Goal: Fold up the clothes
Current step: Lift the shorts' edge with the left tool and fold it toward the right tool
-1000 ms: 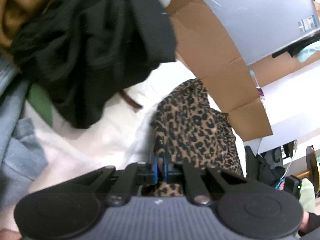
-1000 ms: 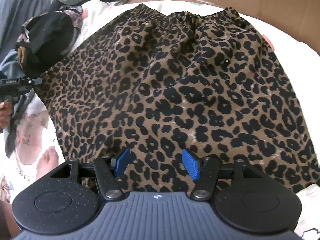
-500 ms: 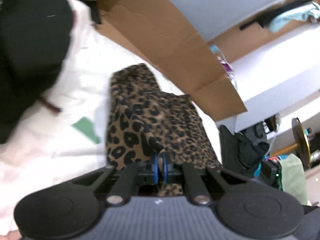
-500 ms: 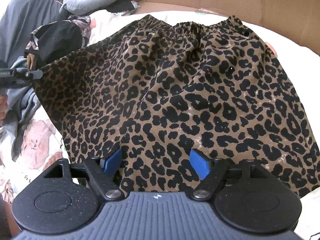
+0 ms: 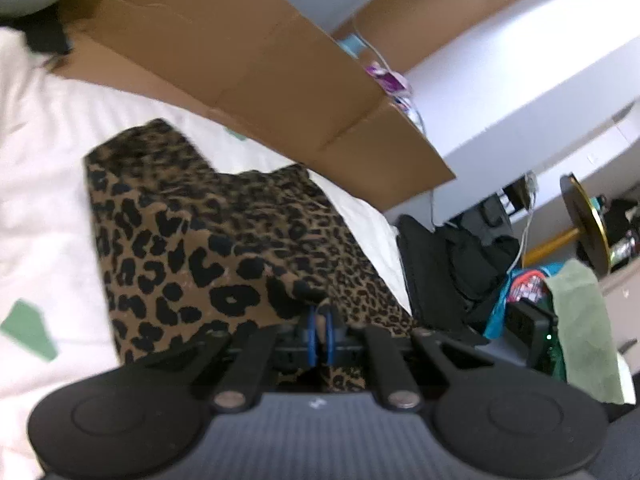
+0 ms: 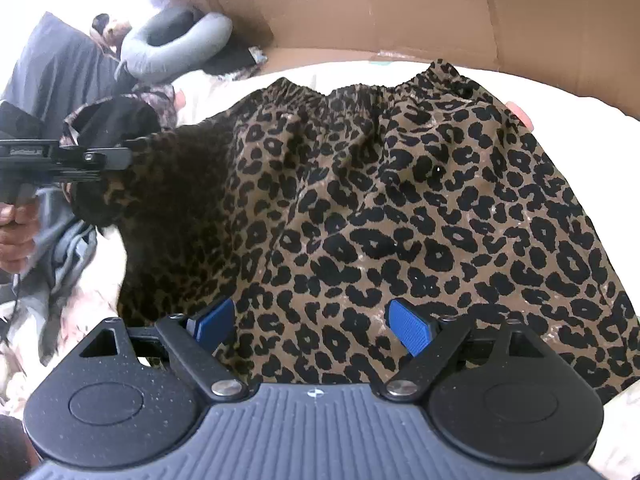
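Note:
A leopard-print skirt [image 6: 400,208] lies spread on the white bed, its gathered waistband toward the cardboard. My left gripper [image 5: 320,334] is shut on the skirt [image 5: 224,240] at a corner of its hem and holds that corner lifted off the bed. From the right wrist view the left gripper [image 6: 120,158] shows at the left edge, the cloth hanging from it in a shadowed fold. My right gripper [image 6: 312,326] hovers over the near hem, its jaws opening wide; the blue pads [image 6: 412,328] press on nothing.
A brown cardboard wall [image 5: 248,68] borders the far side of the bed [image 5: 40,184]. A grey neck pillow [image 6: 176,46] and dark clothes [image 6: 60,68] lie at the upper left. Bags [image 5: 460,264] and a green cloth [image 5: 580,320] sit beyond the bed's right edge.
My left gripper has carried the skirt's corner up and across toward the right, folding that side over. The right gripper's jaws have spread wider and backed off the hem.

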The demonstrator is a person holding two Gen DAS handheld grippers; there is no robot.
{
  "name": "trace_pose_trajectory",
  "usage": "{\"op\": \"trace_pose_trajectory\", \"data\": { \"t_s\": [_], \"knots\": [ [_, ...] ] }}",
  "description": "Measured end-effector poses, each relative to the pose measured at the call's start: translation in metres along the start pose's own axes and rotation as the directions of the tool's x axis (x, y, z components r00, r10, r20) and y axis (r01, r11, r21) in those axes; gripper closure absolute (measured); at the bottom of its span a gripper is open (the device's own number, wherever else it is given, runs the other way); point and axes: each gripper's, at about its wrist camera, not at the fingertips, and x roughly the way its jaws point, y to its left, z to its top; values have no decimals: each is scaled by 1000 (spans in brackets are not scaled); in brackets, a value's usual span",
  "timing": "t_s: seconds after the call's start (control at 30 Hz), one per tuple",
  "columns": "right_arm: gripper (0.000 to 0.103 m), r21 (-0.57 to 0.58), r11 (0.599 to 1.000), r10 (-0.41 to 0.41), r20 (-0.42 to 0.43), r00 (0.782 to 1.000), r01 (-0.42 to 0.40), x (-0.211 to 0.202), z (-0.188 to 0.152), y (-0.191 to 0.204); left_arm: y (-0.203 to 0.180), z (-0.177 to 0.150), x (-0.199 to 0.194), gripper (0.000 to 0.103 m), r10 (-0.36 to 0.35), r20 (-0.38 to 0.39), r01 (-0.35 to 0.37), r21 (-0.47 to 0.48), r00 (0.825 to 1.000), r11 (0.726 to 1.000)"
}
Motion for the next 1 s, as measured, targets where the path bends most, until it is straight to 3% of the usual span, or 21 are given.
{"op": "trace_pose_trajectory", "data": {
  "t_s": [0.37,0.7,1.0],
  "knots": [
    [14,7,999,49,40,998,-49,-7,-4,-4,-32,9,52,97,-10,-90,13,39,996,999],
    [14,23,999,37,80,996,-39,-8,-1,-2,-42,-3,73,97,-48,-63,49,15,997,999],
    [15,-13,997,78,107,991,-77,-7,-2,13,-44,-13,91,97,-54,-83,52,-32,995,998]
  ]
}}
